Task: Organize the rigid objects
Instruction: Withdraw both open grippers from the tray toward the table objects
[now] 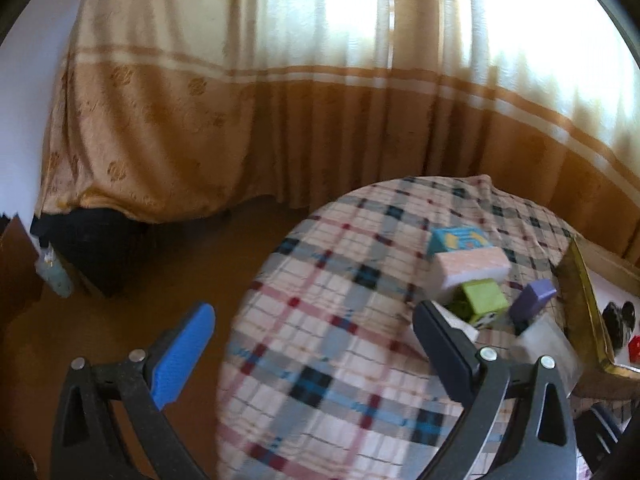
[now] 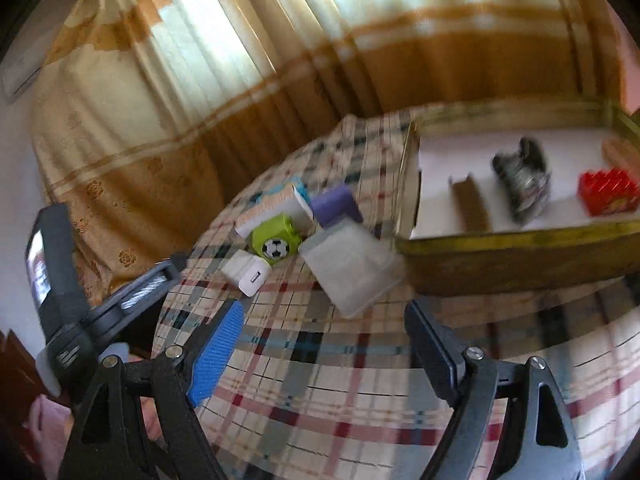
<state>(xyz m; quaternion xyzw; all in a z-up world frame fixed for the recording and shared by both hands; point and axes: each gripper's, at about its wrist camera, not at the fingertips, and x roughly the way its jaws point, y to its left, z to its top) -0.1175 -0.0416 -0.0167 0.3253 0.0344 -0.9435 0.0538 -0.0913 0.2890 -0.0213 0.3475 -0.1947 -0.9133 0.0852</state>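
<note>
Green football cube (image 2: 275, 241) ahead of right gripper (image 2: 324, 344) | both jaws apart, empty | left gripper (image 1: 316, 340) beside pile

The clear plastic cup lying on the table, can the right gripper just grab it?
Probably yes. The cup lies on its side just ahead of the open right gripper, with only bare tablecloth between them. The box sits close beside it.

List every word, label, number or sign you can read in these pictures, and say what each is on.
No text can be read.
Blue box: printed design, too blurred.
Red box in the tray: yellowish print, too blurred.
Green cube: a football picture only, no words.
</note>
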